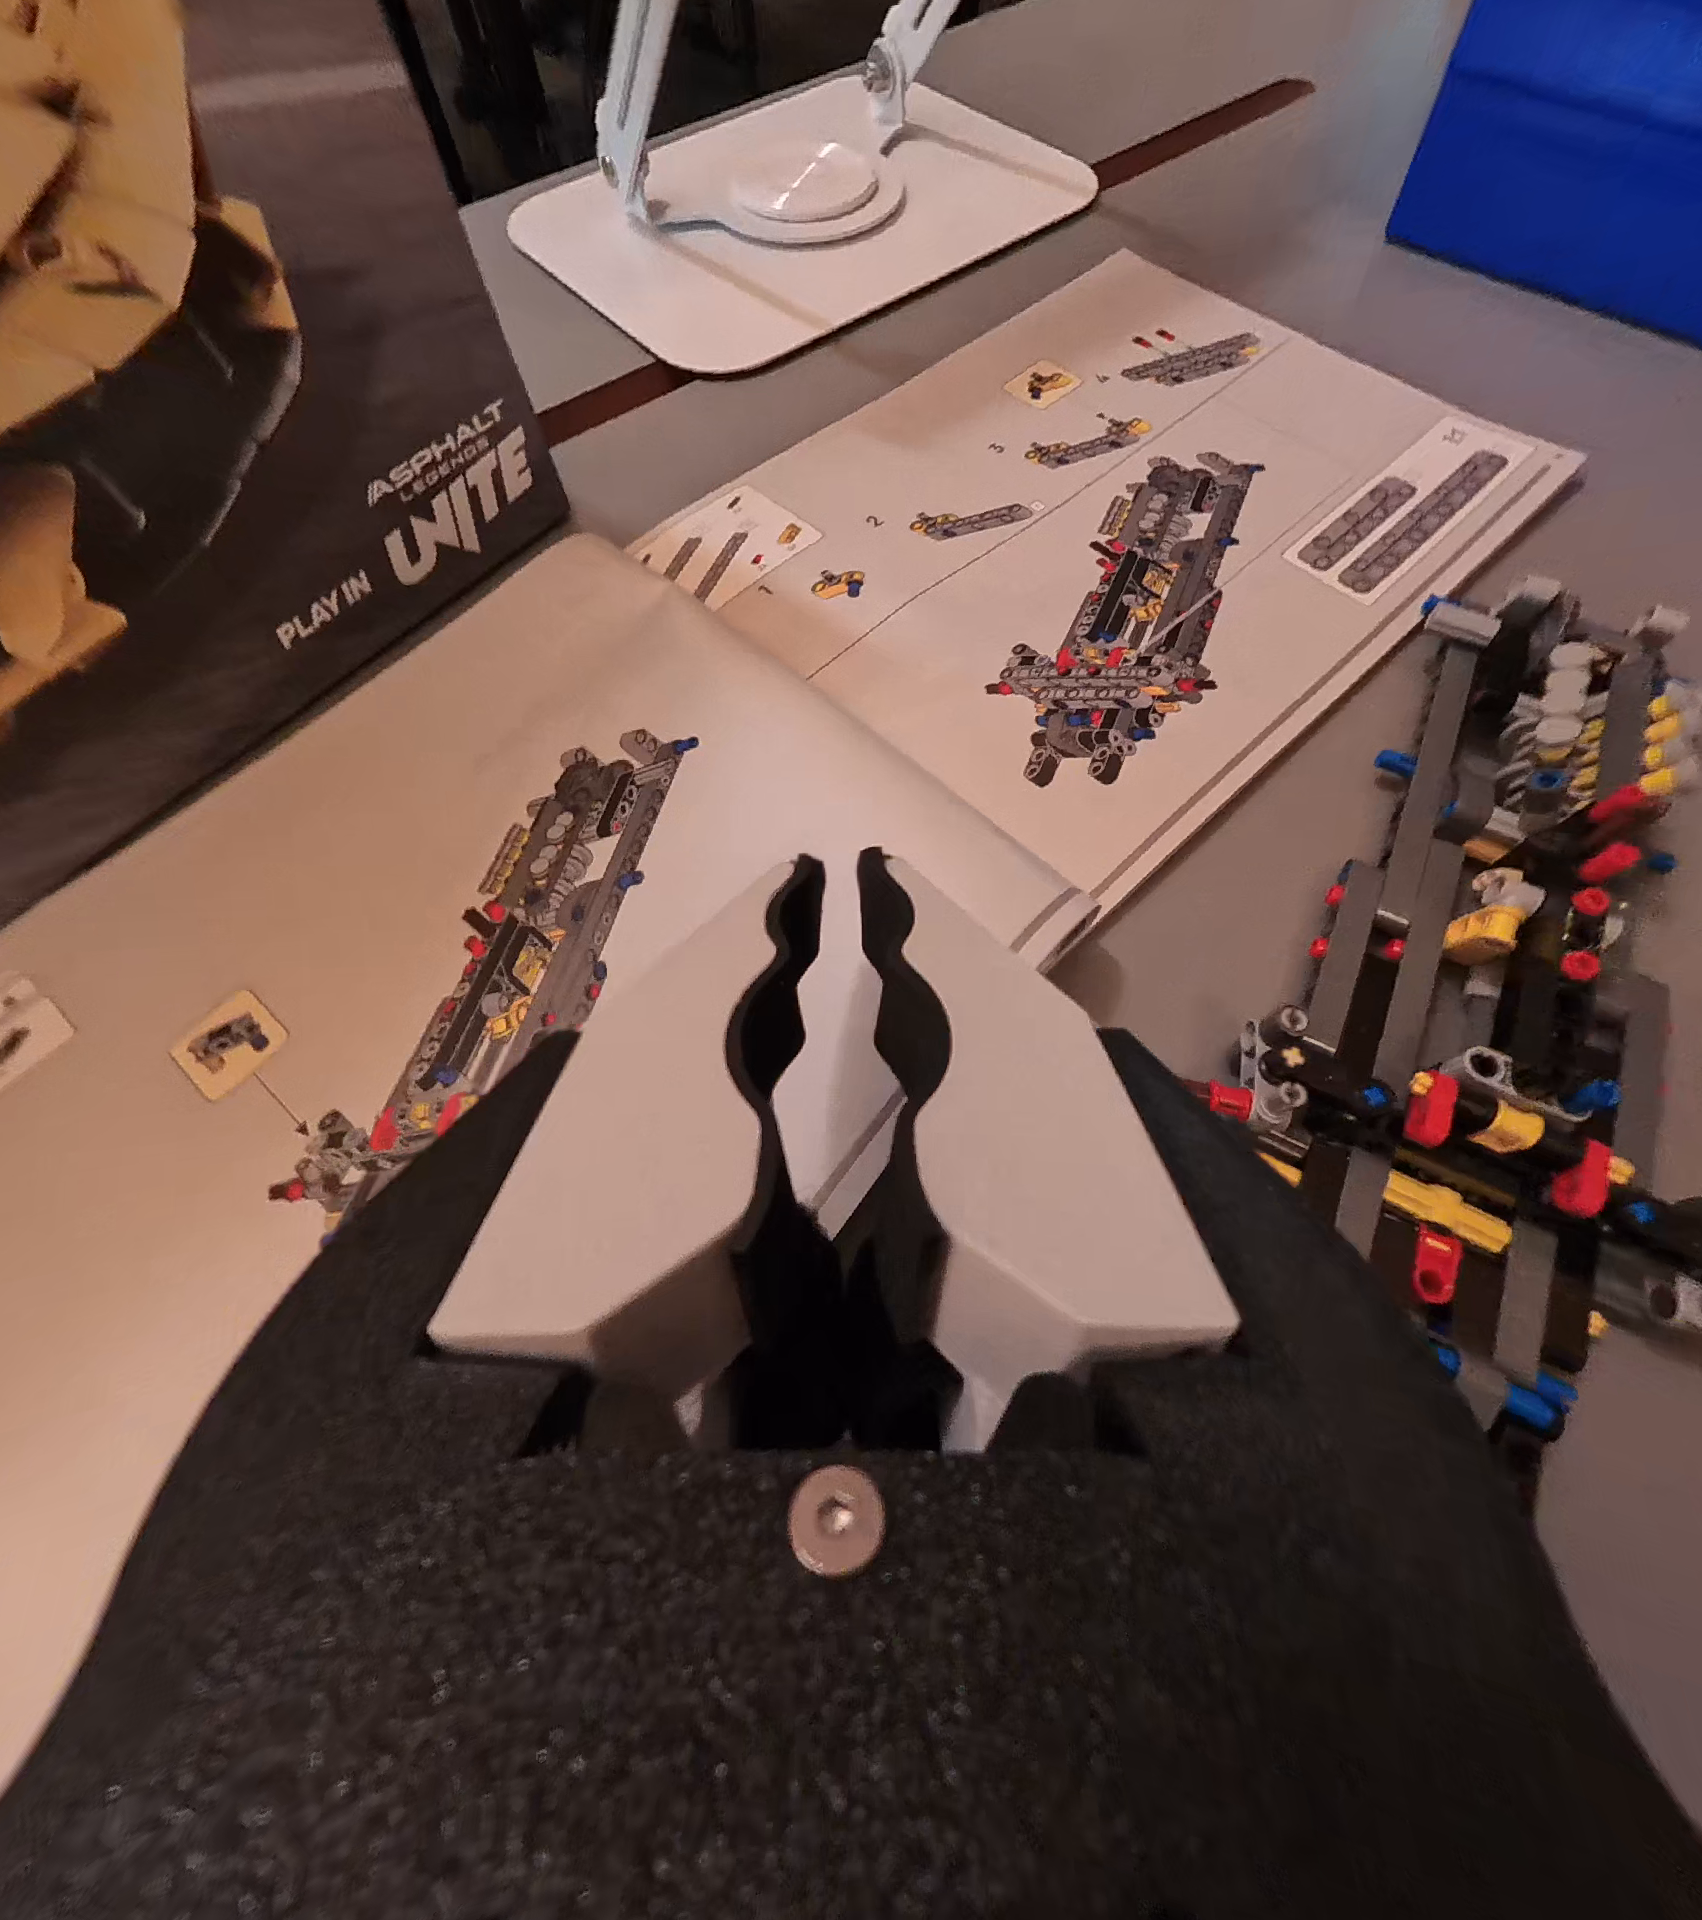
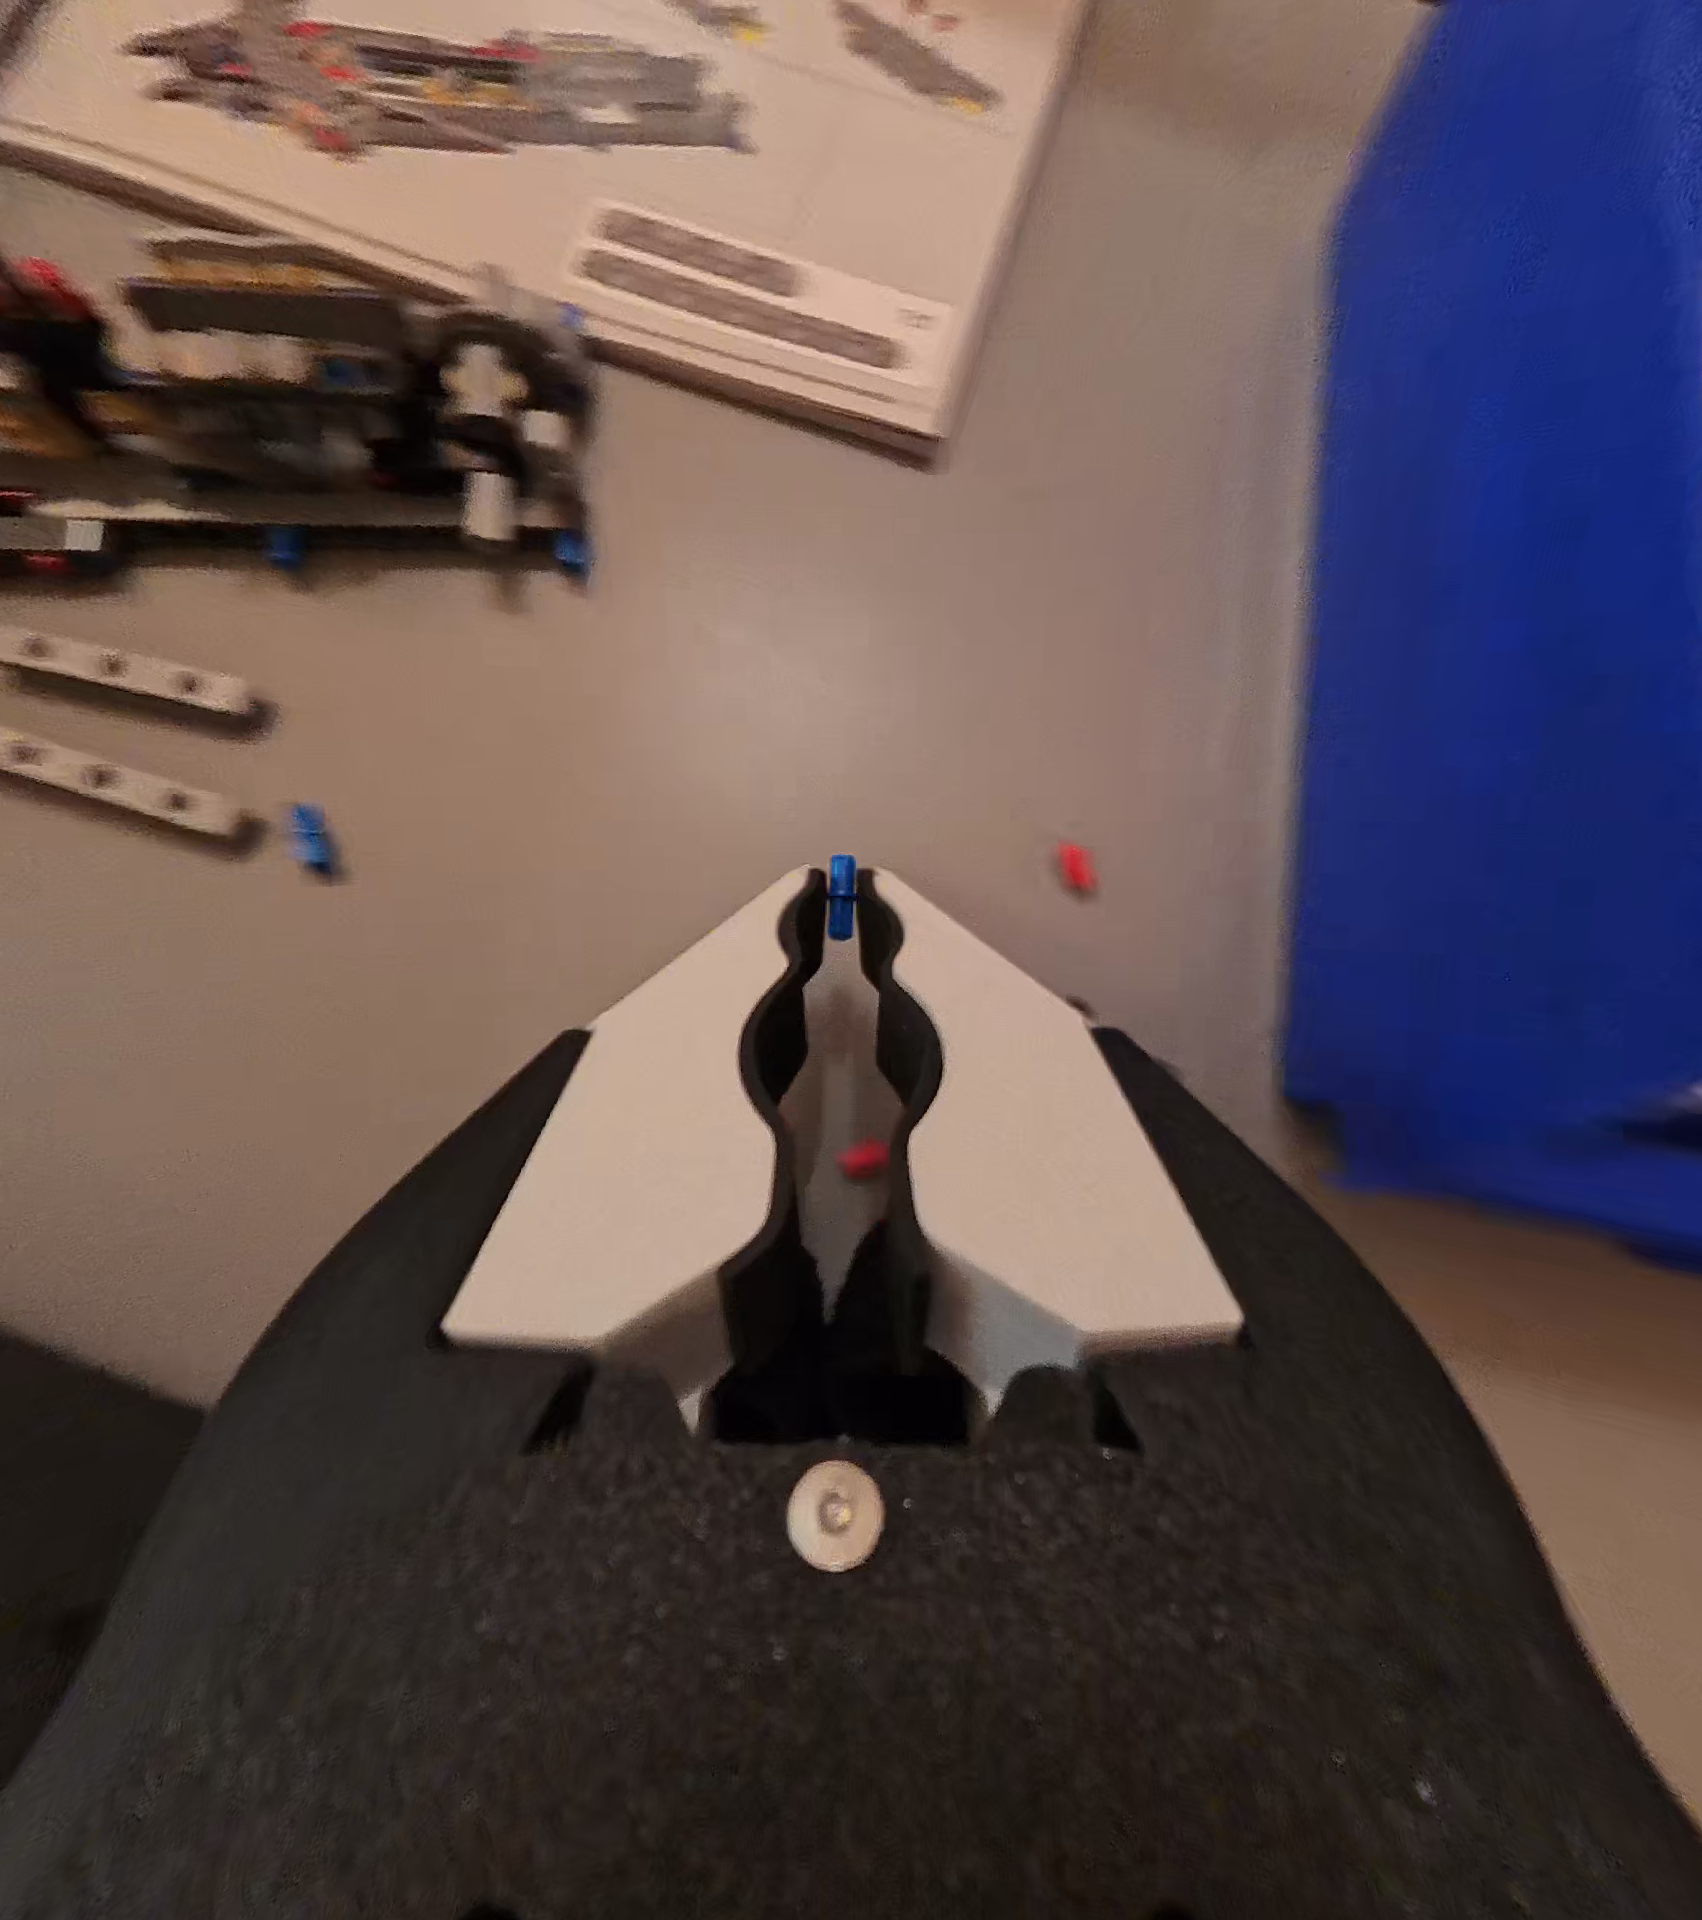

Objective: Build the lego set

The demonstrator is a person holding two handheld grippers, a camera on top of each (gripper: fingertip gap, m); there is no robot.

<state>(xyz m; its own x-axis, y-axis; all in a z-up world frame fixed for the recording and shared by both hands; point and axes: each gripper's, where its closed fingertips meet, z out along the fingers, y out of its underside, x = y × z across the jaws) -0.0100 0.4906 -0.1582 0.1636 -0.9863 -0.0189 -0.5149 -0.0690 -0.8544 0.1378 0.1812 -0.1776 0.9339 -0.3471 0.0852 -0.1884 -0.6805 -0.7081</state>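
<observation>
My right gripper (image 2: 841, 883) is shut on a small blue pin (image 2: 841, 896), held upright at the very fingertips above the grey table. My left gripper (image 1: 842, 862) hovers over the open instruction booklet (image 1: 618, 727); its jaws stand a narrow slit apart with nothing between them. The partly built lego chassis (image 1: 1512, 935), black and grey with red, blue and yellow pins, lies on the table to the right of the booklet. In the right wrist view the chassis (image 2: 234, 416) lies at the far left, blurred.
Two light grey beams (image 2: 120, 686) (image 2: 68, 769), a loose blue pin (image 2: 310, 836) and two red pins (image 2: 1075, 868) (image 2: 862, 1155) lie on the table. A blue bin (image 2: 1512, 623) stands at the right. The set's box (image 1: 151, 416) and a white stand base (image 1: 805, 239) are behind the booklet.
</observation>
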